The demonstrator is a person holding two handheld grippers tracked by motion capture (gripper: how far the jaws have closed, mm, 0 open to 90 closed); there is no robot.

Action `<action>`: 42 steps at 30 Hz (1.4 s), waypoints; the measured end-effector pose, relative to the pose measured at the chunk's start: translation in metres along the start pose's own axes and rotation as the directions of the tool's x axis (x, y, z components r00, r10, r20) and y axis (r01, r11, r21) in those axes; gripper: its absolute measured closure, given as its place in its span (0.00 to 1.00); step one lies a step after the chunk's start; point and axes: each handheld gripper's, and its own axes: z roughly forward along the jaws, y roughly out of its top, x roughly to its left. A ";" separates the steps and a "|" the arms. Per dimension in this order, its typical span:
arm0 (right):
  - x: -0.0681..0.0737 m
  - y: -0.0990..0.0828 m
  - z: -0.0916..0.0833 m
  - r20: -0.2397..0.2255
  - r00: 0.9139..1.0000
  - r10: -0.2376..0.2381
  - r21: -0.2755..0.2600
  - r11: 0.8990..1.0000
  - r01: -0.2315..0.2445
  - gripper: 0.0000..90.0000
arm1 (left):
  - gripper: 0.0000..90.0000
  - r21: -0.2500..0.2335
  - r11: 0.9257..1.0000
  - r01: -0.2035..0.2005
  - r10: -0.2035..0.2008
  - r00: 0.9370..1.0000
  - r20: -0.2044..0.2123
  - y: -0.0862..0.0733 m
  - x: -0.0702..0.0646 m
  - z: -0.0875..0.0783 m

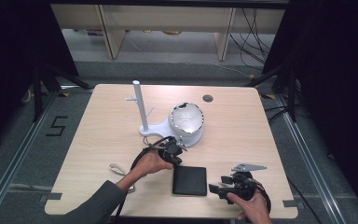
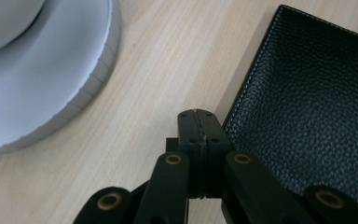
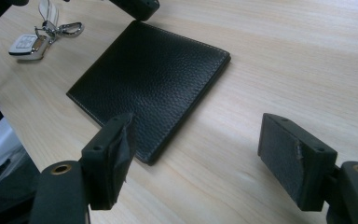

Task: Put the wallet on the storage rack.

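The light wooden worktop [image 1: 242, 121] carries a black leather wallet [image 1: 189, 180] near its front edge. Your left claw [image 1: 179, 150] is closed empty just beside the wallet; your right claw [image 1: 216, 188] stands open, empty.

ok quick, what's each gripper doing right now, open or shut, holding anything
Left gripper: shut, jaws pressed together with nothing between them, tips beside the black wallet.
Right gripper: open, holding nothing, near the wallet's corner.
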 end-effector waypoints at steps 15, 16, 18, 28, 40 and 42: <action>0.006 0.016 0.020 -0.014 1.000 -0.016 0.038 0.999 0.016 0.30 | 0.97 -0.055 0.998 0.018 -0.015 0.998 0.055 -0.028 -0.022 -0.012; 0.007 0.017 0.022 -0.010 1.000 -0.017 0.039 0.999 0.018 0.30 | 0.97 -0.063 0.998 0.019 -0.015 0.999 0.052 -0.030 -0.023 -0.013; 0.007 0.020 0.025 -0.019 0.999 -0.046 0.040 0.998 0.047 0.28 | 0.96 -0.079 0.997 0.021 -0.018 0.999 0.049 -0.034 -0.025 -0.019; 0.009 0.028 0.031 -0.022 0.999 -0.044 0.049 0.998 0.045 0.24 | 0.95 -0.121 0.992 0.018 -0.005 0.994 0.110 -0.057 -0.053 -0.037; 0.011 0.028 0.040 -0.016 0.999 -0.047 0.081 0.996 0.048 0.32 | 0.95 -0.138 0.990 -0.027 0.044 0.991 0.124 -0.067 -0.082 -0.026; 0.012 0.028 0.041 -0.020 0.999 -0.033 0.092 0.995 0.035 0.33 | 0.95 -0.136 0.990 -0.048 0.063 0.992 0.107 -0.067 -0.082 -0.024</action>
